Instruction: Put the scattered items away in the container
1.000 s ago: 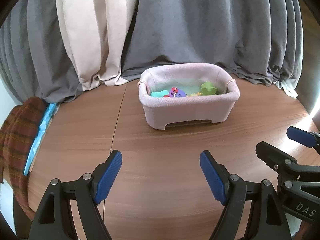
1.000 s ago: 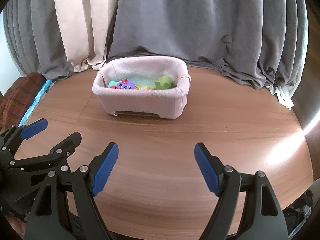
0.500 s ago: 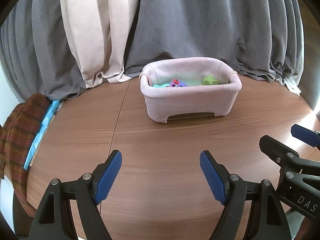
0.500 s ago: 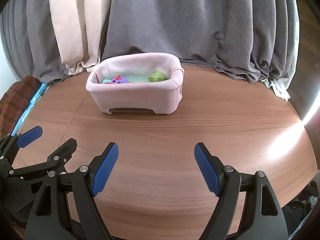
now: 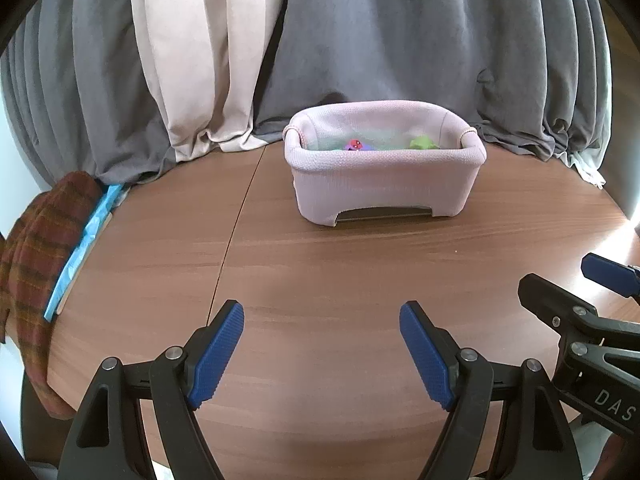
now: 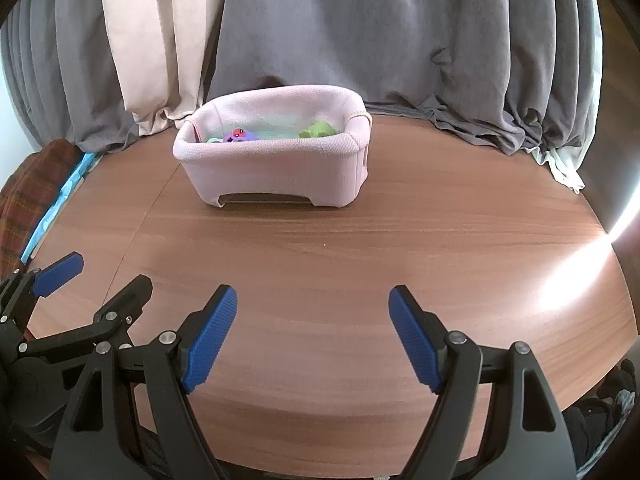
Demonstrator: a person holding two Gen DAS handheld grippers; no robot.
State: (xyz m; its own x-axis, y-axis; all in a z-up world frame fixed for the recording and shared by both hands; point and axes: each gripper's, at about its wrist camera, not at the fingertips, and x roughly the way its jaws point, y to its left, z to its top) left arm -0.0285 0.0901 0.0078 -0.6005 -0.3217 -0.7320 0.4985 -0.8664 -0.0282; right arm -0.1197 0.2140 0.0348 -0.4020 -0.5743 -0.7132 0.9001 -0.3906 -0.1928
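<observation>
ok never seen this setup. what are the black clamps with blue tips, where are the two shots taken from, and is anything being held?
No robot here: a person holds a two-finger gripper in each hand, each with a fisheye camera looking forward along its fingers. The left wrist view shows the left gripper at the bottom, with the right gripper at its right edge. The right wrist view shows the right one up close, with the left one at its left edge. Both pairs of blue-padded jaws stand open and hold nothing. On the wooden table stands a pink fabric basket holding a purple toy and a green toy. Grey curtains hang behind.
</observation>
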